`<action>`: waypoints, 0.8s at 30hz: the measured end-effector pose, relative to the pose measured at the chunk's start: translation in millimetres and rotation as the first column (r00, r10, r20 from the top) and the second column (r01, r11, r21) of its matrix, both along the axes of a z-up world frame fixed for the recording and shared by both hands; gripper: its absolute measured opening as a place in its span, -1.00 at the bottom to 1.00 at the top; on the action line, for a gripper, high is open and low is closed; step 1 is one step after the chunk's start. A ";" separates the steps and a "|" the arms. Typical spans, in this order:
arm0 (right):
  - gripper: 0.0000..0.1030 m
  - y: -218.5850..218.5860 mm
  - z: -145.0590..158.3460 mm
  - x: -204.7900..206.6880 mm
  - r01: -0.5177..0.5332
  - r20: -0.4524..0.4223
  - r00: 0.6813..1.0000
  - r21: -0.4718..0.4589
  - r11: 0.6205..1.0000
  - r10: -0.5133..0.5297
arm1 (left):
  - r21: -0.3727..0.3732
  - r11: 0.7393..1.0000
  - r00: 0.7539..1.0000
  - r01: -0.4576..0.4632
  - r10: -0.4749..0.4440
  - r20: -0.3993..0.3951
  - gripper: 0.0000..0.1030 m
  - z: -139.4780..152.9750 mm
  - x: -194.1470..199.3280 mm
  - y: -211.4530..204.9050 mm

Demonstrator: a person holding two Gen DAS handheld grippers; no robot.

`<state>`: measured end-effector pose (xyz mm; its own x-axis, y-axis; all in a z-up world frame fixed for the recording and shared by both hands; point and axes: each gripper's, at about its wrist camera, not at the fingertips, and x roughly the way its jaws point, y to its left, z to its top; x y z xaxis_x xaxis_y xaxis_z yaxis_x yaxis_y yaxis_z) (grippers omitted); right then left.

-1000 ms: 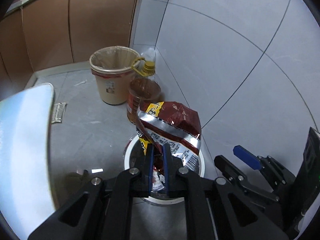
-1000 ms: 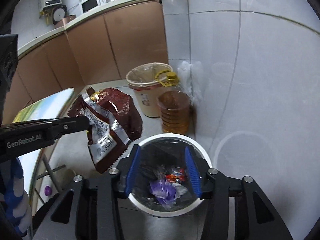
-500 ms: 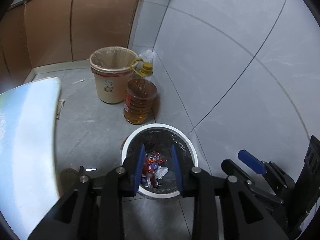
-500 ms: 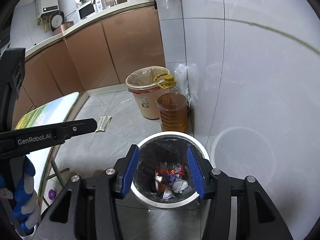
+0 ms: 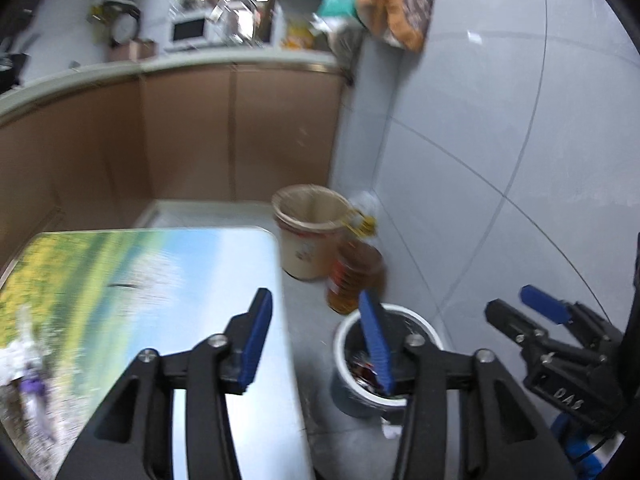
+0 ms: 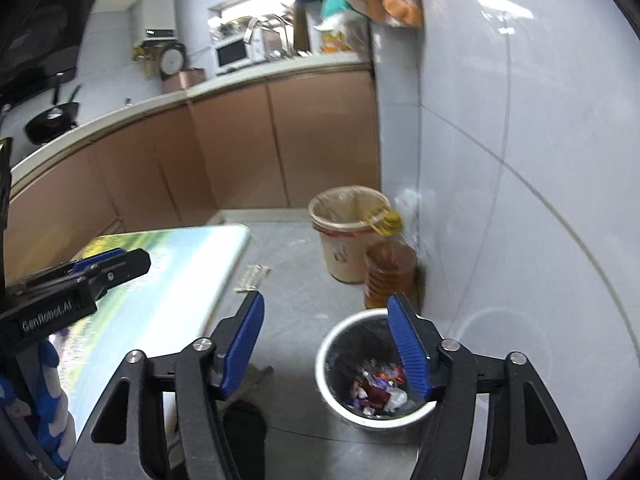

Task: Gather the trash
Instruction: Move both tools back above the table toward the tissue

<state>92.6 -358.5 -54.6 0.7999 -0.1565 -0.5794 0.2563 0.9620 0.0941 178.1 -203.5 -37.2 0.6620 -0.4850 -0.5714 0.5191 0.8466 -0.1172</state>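
A white trash bin (image 6: 332, 384) with a black liner stands on the floor by the tiled wall, with several wrappers (image 6: 378, 388) inside. It also shows in the left wrist view (image 5: 344, 380). My left gripper (image 5: 318, 340) is open and empty, raised between the table edge and the bin. My right gripper (image 6: 326, 344) is open and empty above the floor, its right finger over the bin. A crumpled white and purple wrapper (image 5: 28, 364) lies on the table (image 5: 160, 272) at the far left.
A beige lined bin (image 6: 348, 236) and an amber oil bottle (image 6: 386, 272) stand beyond the white bin by the wall. A small packet (image 6: 252, 276) lies on the floor. Brown kitchen cabinets (image 6: 240, 152) run along the back.
The left gripper opened and let the brown snack bag fall into the white bin. Both grippers then rose and tilted up, the left one swinging over the table.
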 end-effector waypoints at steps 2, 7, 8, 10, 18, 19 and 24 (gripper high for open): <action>0.51 13.6 12.1 -3.8 -0.019 0.022 1.000 -0.016 1.000 0.019 | -0.001 0.999 0.998 -0.047 0.047 0.043 -0.04 9.7 -11.3 20.7; 0.75 48.7 41.0 -16.2 -0.063 0.069 0.995 -0.061 0.996 0.067 | -0.017 0.991 0.982 -0.135 0.136 0.128 0.18 29.2 -32.2 57.8; 0.82 56.6 46.7 -19.1 -0.070 0.078 0.994 -0.071 0.995 0.076 | -0.022 0.988 0.976 -0.156 0.157 0.152 0.22 34.4 -38.4 67.0; 0.88 68.6 56.0 -23.4 -0.081 0.092 0.992 -0.084 0.993 0.089 | -0.031 0.983 0.967 -0.181 0.184 0.178 0.27 41.5 -47.9 78.9; 0.97 109.4 87.7 -48.4 -0.134 0.148 0.977 -0.114 0.984 0.150 | -0.072 0.958 0.929 -0.278 0.288 0.234 0.36 59.5 -84.7 133.9; 0.98 111.5 89.8 -50.3 -0.139 0.154 0.976 -0.117 0.983 0.156 | -0.076 0.955 0.925 -0.286 0.296 0.238 0.36 61.4 -88.0 139.4; 0.98 134.5 107.0 -65.4 -0.160 0.186 0.964 -0.157 0.974 0.188 | -0.097 0.937 0.897 -0.337 0.350 0.269 0.44 69.4 -115.6 167.2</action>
<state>27.2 -224.0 52.4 0.9186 -0.0722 -0.3886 0.0732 0.9972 -0.0123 62.5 -36.3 32.2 0.9207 -0.2202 -0.3222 0.2141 0.9753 -0.0547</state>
